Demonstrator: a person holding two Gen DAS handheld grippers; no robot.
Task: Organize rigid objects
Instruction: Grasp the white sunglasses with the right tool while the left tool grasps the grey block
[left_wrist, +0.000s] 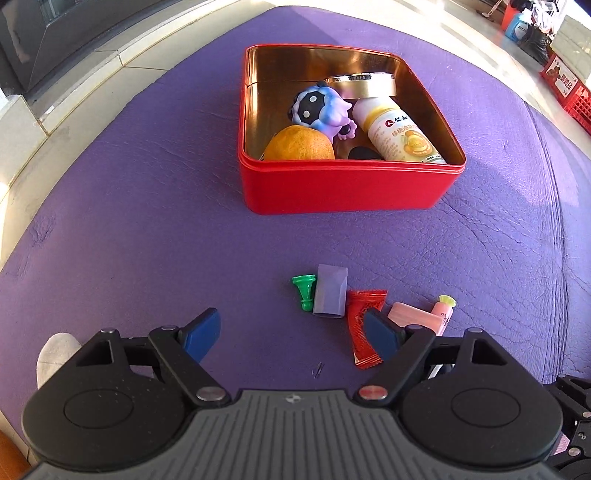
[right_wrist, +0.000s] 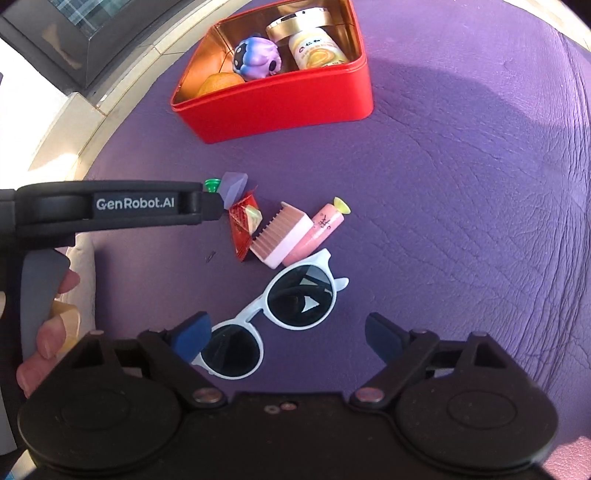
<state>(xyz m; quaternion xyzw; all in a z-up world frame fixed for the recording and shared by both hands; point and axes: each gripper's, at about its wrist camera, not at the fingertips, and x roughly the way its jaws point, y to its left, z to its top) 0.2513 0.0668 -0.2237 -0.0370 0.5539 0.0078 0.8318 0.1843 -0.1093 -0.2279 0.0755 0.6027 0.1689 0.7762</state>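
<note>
Claws both wide open, empty: left claw (left_wrist: 291, 334) low over mat; right claw (right_wrist: 286, 338) over sunglasses (right_wrist: 273, 314).

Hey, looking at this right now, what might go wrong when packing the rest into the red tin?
The sunglasses lie right beneath the open right gripper; pinching a lens could scratch it. The candy wrapper, purple block and green pawn crowd together, so the open left gripper may nudge neighbours. The red tin is already crowded.
</note>
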